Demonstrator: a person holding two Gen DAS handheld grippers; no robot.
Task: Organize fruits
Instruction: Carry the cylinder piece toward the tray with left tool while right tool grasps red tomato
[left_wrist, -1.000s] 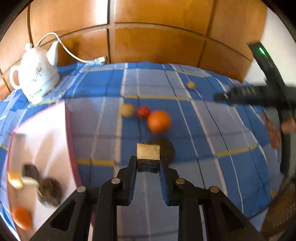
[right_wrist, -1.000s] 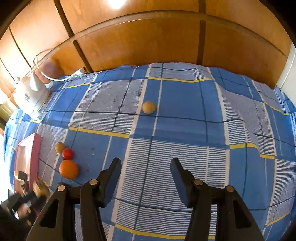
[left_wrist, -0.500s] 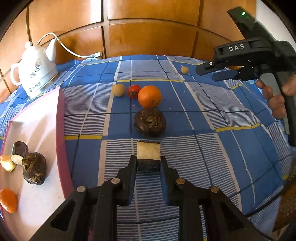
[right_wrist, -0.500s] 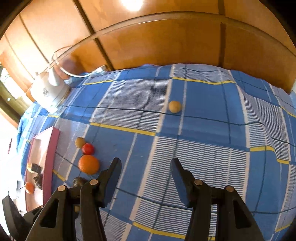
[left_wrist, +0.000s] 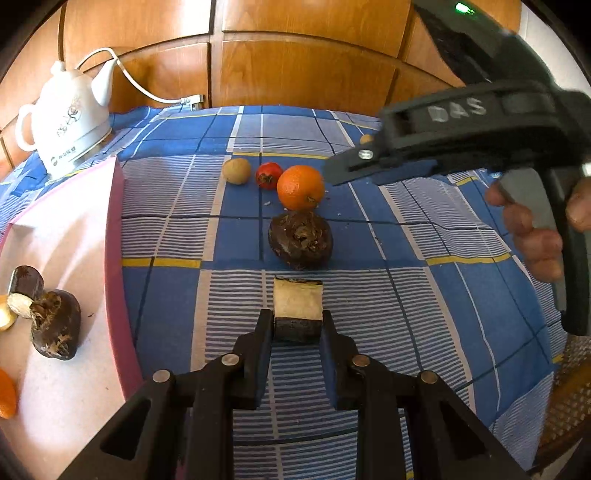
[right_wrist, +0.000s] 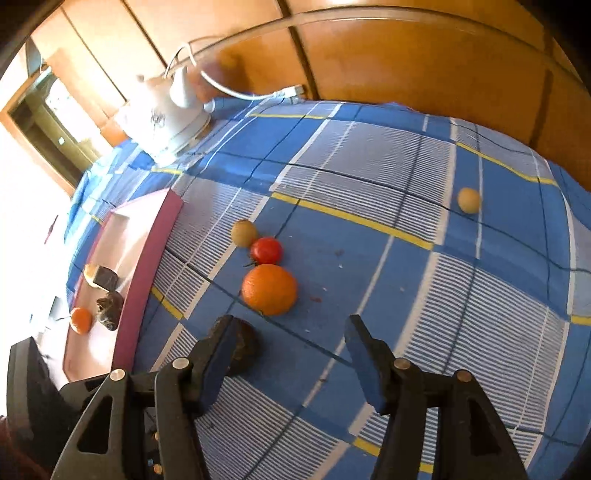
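Two hand-held grippers in play. Left hand-held gripper (left_wrist: 297, 326) is clamped narrow on a cut chunk (left_wrist: 297, 303), pale on top with a dark rind, low centre of the left wrist view, above the checked cloth (left_wrist: 424, 332). Looks light and firm; the flat sides under the pads give a good hold, but the rind may be slick.

Right hand-held gripper (right_wrist: 291, 354) has its jaws opening, nothing between them, aimed toward the orange (right_wrist: 269, 289) just above it in the right wrist view. Orange is round, firm and likely to roll; best taken across its middle. A small tomato (right_wrist: 266, 250) touches or nearly touches it on the far side, soft, easy to bruise or knock. A brown-yellow fruit (right_wrist: 244, 232) sits just past that.

Dark rough round fruit (left_wrist: 300, 239) lies just beside the orange, partly behind the right gripper's left finger, probably hard-shelled and the main thing in the way. A lone small yellow fruit (right_wrist: 468, 199) sits well apart at right.

Pink tray (left_wrist: 114, 236) at left of frame already holds a dark fruit (left_wrist: 55, 325), a cut piece (left_wrist: 24, 286) and a small orange (right_wrist: 81, 319). White kettle (left_wrist: 66, 122) with cord at upper left, clear of the work.
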